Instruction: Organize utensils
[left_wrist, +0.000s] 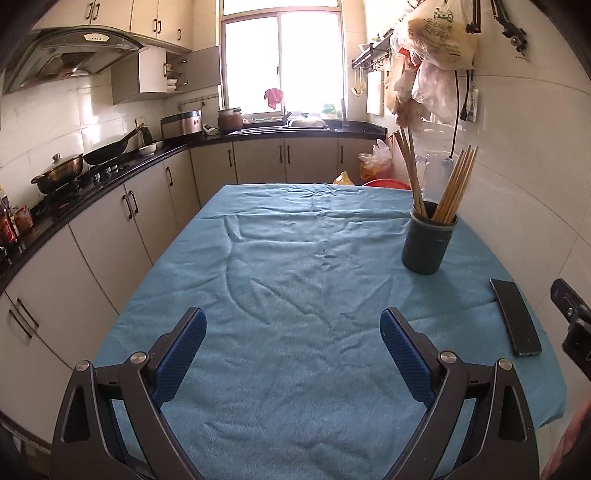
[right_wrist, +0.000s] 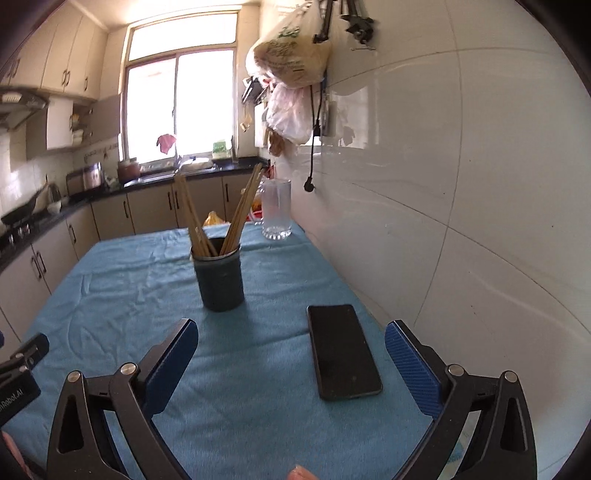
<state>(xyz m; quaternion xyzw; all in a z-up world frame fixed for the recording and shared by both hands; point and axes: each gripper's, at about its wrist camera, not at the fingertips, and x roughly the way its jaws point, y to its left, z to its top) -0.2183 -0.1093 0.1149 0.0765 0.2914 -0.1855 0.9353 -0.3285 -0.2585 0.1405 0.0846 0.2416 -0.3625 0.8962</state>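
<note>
Chopsticks (right_wrist: 207, 218) stand in dark holder cup (right_wrist: 219, 282) mid-table, right of centre; both grippers wide apart, holding nothing.
Sticks look light, stiff, thin wood, prob. slippery & roll-prone: pinch mid-shaft. Left gripper (left_wrist: 293, 343) & right gripper (right_wrist: 290, 354) hover near edge over blue cloth (left_wrist: 280, 258); phone (right_wrist: 341, 350) beside cup. Tag reads "nRobot.AI".

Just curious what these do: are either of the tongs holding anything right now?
No. The left tongs and right tongs are both open and empty; the chopsticks stand untouched in their cup.
</note>
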